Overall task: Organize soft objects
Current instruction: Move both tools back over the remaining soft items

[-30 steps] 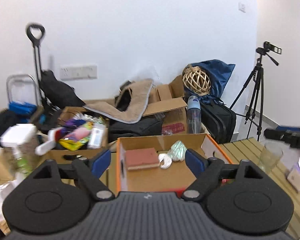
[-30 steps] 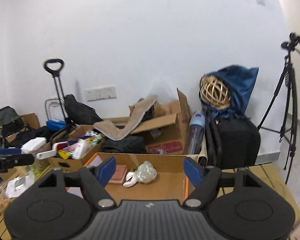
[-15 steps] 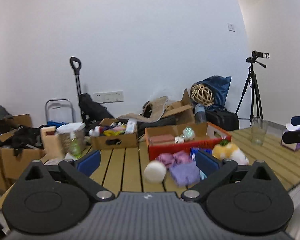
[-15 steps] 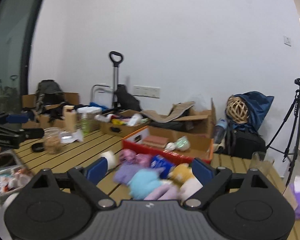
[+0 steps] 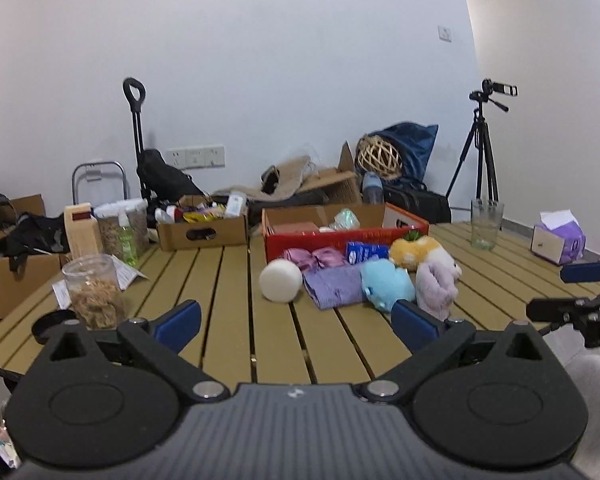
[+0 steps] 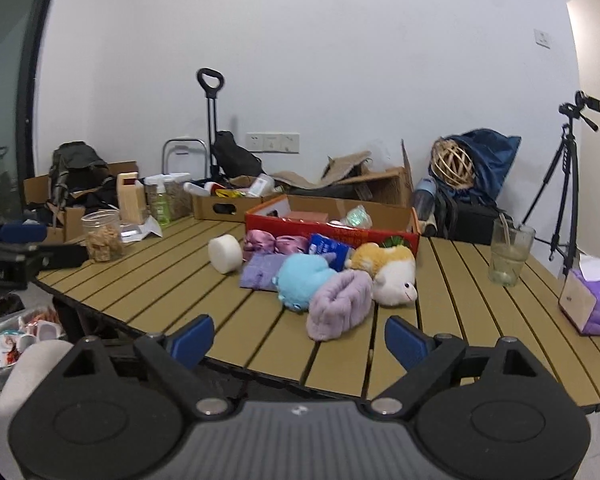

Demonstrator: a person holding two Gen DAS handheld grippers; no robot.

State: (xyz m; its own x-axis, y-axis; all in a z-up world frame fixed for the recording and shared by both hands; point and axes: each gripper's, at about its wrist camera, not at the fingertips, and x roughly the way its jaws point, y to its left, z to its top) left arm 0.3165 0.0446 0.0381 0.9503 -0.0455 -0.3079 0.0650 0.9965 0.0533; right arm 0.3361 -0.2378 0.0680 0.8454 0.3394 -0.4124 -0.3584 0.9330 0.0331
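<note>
A slatted wooden table (image 5: 236,320) carries a heap of soft things near its middle: a white foam roll (image 5: 281,281), a folded purple cloth (image 5: 334,290), a blue plush (image 5: 386,285), a lilac fluffy slipper (image 6: 338,305) and a yellow-and-white plush (image 6: 392,272), all just in front of a red cardboard box (image 5: 340,236). A jar of snacks (image 5: 94,294), a drinking glass (image 6: 510,254) and a purple tissue box (image 6: 592,300) stand further out towards the table's edges.

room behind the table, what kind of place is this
Probably a spare room used as a recording or storage space: a camera on a tripod by the bare wall, open cardboard boxes of clutter, and a folding hand trolley.
</note>
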